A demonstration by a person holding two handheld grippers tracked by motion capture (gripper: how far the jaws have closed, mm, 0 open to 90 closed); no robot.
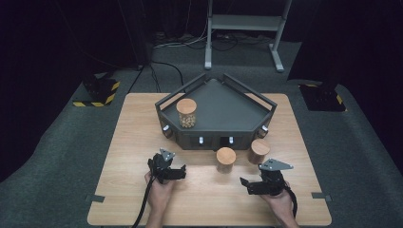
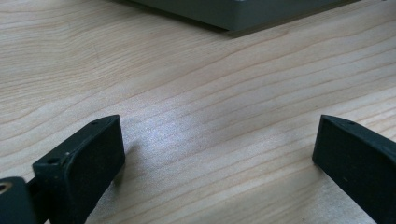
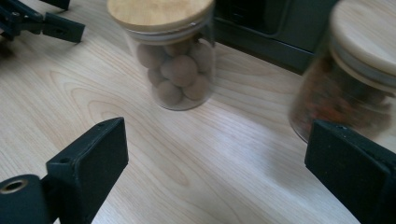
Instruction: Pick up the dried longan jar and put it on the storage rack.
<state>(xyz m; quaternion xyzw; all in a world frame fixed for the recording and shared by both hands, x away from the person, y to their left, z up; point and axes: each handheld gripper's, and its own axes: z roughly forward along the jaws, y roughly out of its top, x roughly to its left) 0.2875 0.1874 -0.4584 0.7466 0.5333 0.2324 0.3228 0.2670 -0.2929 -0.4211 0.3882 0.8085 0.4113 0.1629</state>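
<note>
Three glass jars with wooden lids are in view. One jar [image 1: 186, 113] of pale nuts stands on the grey tray [image 1: 223, 109]. A jar of round brown balls [image 1: 225, 159] [image 3: 175, 56] and a jar of reddish-brown bits [image 1: 258, 151] [image 3: 350, 79] stand on the table just in front of the tray. My right gripper [image 1: 245, 185] [image 3: 217, 158] is open, low over the table, short of both jars, with bare wood between its jaws. My left gripper [image 1: 183, 172] [image 2: 219, 154] is open over bare wood, left of the ball jar.
The tray's front wall [image 2: 243, 11] [image 3: 280, 28] rises right behind the two table jars. The wooden table [image 1: 133, 142] has free room at the left and along its front edge. A metal stand [image 1: 244, 23] is on the carpet beyond the table.
</note>
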